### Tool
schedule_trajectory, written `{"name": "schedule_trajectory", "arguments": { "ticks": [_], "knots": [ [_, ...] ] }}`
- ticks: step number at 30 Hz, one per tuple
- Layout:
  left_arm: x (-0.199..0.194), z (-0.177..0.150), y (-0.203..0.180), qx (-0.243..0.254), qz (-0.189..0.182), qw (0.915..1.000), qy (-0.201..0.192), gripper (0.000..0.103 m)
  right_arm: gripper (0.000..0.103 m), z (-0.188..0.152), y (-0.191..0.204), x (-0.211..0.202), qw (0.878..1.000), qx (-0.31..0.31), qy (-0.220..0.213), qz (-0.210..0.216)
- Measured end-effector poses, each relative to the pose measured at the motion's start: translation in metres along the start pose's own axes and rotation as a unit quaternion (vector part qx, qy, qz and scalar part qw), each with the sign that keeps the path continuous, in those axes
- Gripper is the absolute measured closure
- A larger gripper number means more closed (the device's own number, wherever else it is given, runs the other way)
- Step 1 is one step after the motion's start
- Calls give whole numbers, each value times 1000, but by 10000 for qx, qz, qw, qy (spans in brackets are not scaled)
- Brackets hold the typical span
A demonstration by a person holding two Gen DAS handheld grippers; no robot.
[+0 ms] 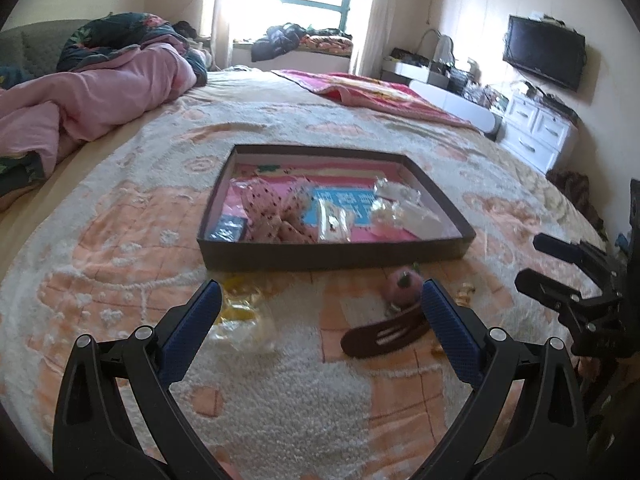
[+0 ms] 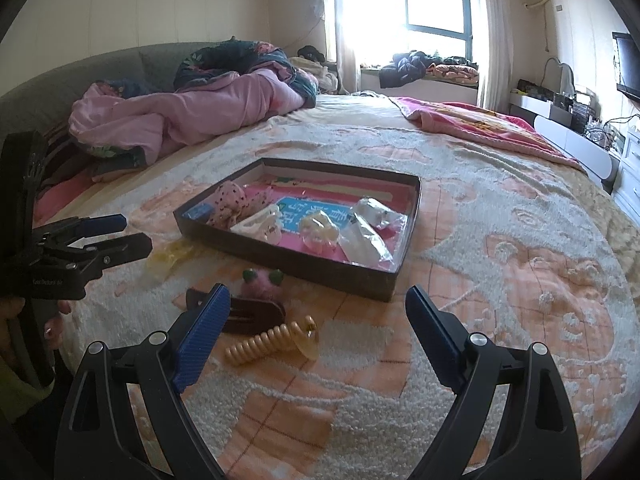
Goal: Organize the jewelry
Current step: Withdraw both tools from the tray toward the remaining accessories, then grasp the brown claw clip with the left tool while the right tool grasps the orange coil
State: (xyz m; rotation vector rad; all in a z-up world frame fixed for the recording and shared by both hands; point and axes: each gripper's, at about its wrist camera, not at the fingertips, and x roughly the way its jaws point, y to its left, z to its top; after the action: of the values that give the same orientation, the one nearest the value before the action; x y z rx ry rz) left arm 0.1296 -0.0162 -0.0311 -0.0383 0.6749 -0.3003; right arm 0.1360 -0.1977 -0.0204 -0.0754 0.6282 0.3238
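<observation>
Both claws stand spread wide with nothing between their pads; the left gripper (image 1: 320,312) hangs low over the bedspread (image 1: 120,240) just short of the shallow dark box (image 1: 336,258), and the right gripper (image 2: 318,324) hangs on the same near side of that box, further toward its right corner.

The loose pieces lie on the near side of the box, not in it: a brown hair clip (image 2: 248,314) with a pink fuzzy ball (image 2: 260,284) at its far end, just short of the box wall; a gold spiral hair tie (image 2: 268,344) nearer the camera than the clip and just beside it; a crumpled yellowish clear bag (image 1: 244,320) to the left of the clip.

The likely trouble, as I judge it: the clip and the spiral tie lie so close that a claw closing on one could drag or flick the other; the tufted bedspread is soft, so the fingers may sink and pinch cloth instead of the piece; the spiral tie is springy and may slip from the pads; the two grippers work the same small patch before the box and could knock together; the clear bag is slack and could spill whatever it holds.

Inside the box: a pink dotted fabric piece (image 2: 230,202) at the left end, clear packets (image 2: 364,240) at the right end, a pale piece (image 2: 320,232) between them, all lying on a pink and blue printed sheet (image 2: 304,210); what the packets hold I cannot tell.
</observation>
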Motion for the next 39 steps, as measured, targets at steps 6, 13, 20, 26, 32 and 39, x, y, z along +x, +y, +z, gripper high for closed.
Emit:
{"name": "schedule_trajectory", "arguments": {
  "ticks": [6, 13, 20, 26, 32, 39],
  "knots": [
    [12, -9, -8, 177, -68, 9995, 233, 12, 24, -12, -1, 6, 9997, -125, 189, -16],
    [25, -15, -18, 345, -134, 9984, 422, 18, 38, -30, 3, 19, 9980, -412, 470, -78],
    [45, -19, -25, 494, -244, 9959, 713, 35, 51, -38, 6, 35, 9963, -598, 610, -24],
    [56, -19, -29, 579, -308, 9942, 849, 36, 59, -42, 7, 48, 9949, -752, 664, -40],
    [65, -20, -31, 598, -394, 9927, 976, 37, 75, -45, 13, 58, 9925, -1041, 642, -68],
    [73, -19, -29, 443, -610, 9913, 1078, 37, 95, -44, 12, 61, 9922, -1122, 538, 96]
  ]
}}
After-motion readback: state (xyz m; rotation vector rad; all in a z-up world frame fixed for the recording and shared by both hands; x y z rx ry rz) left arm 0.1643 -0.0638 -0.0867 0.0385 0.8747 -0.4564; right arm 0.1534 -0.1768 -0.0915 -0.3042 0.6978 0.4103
